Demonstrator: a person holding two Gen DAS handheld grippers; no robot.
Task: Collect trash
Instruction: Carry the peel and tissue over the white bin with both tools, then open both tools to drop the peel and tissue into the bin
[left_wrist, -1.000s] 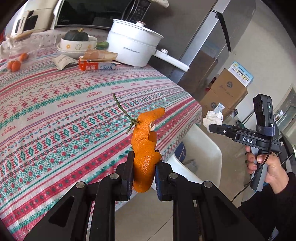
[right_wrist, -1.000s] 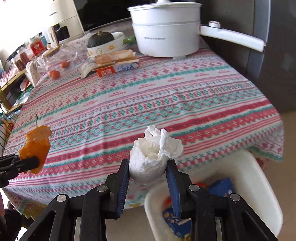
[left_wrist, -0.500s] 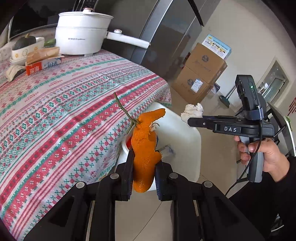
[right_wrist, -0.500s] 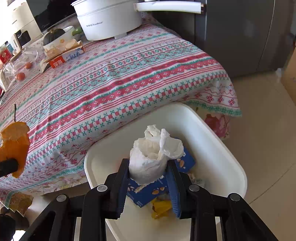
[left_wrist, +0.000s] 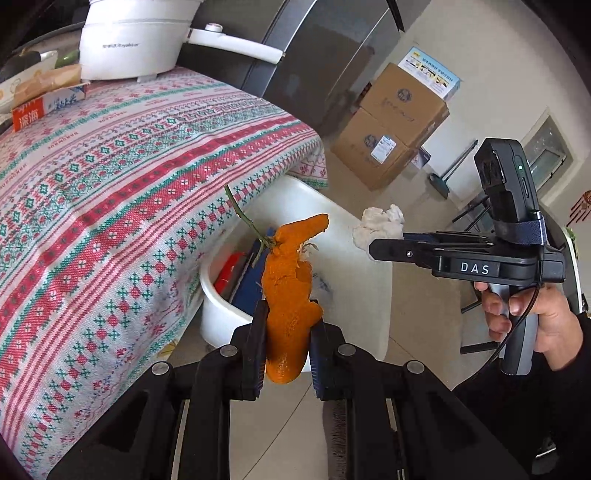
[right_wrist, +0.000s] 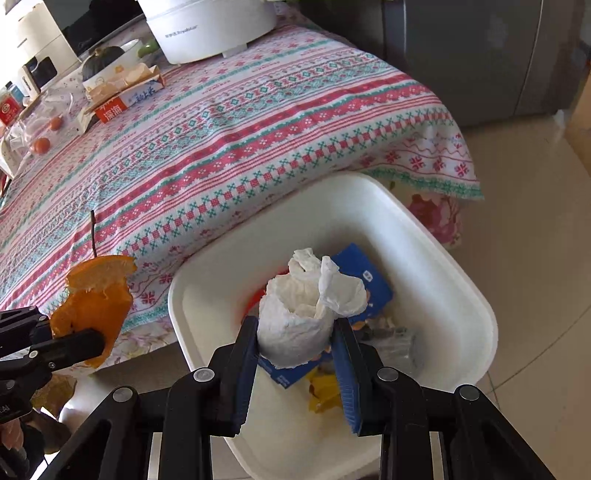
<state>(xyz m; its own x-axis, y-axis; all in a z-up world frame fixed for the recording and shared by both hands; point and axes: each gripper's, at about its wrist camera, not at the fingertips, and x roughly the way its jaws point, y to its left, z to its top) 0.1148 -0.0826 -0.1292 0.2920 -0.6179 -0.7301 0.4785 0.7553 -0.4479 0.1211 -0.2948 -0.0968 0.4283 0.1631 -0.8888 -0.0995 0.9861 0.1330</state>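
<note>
Right wrist view has your right gripper (right_wrist: 295, 350) pinching a crumpled white paper tissue wad (right_wrist: 306, 314) directly over the open white plastic bin (right_wrist: 461, 288), which I judge is why you hold it there: a release would drop it among the blue carton (right_wrist: 373, 291) and wrappers inside; the bin's rim clears the jaws on all sides, widest toward 3 o'clock. At 9 o'clock your left gripper (right_wrist: 79, 341) grips a curled orange peel with a green stem (right_wrist: 96, 295), beside the bin and just off the hanging edge of the red-and-green patterned tablecloth (right_wrist: 221, 147); left wrist view shows that peel (left_wrist: 290, 291) clamped upright, the bin (left_wrist: 218, 314) under its upper half, the table edge close at 9 o'clock, so you need a short shift toward 1 o'clock; bare floor lies open at 3 o'clock.
</note>
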